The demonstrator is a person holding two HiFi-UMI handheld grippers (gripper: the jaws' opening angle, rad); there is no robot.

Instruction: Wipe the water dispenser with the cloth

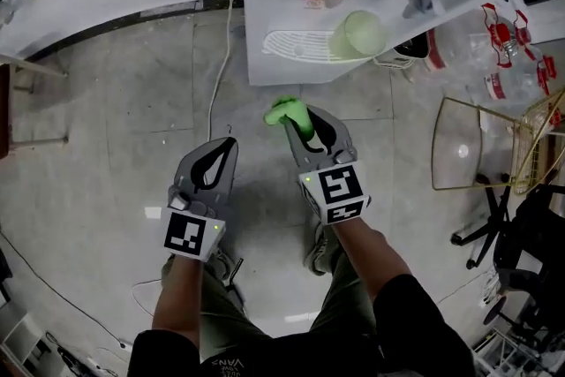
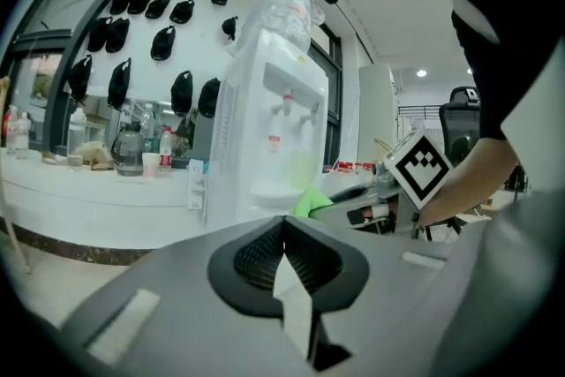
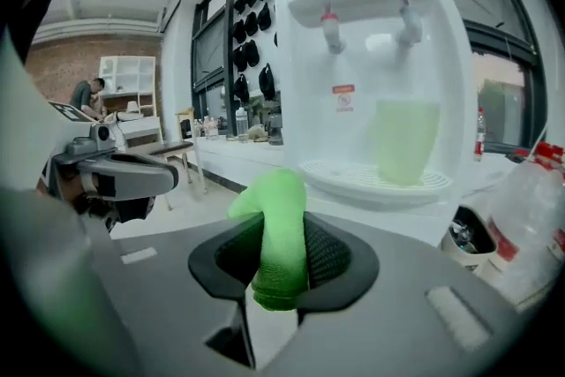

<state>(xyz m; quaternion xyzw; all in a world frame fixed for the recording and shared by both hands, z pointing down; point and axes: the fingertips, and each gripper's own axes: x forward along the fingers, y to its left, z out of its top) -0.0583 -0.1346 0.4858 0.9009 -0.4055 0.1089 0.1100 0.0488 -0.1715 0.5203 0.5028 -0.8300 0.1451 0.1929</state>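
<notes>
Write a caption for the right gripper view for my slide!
Right gripper clamps a green cloth, facing the white water dispenser and its pale green cup.

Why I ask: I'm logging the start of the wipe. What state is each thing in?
Left gripper: shut, empty.
Right gripper: shut on the green cloth.
Green cloth: bunched, clear of the white water dispenser.
White water dispenser: upright, touched by neither gripper.
Pale green cup: upright on the dispenser's drip tray.

Knit cloth; glossy plastic dispenser
</notes>
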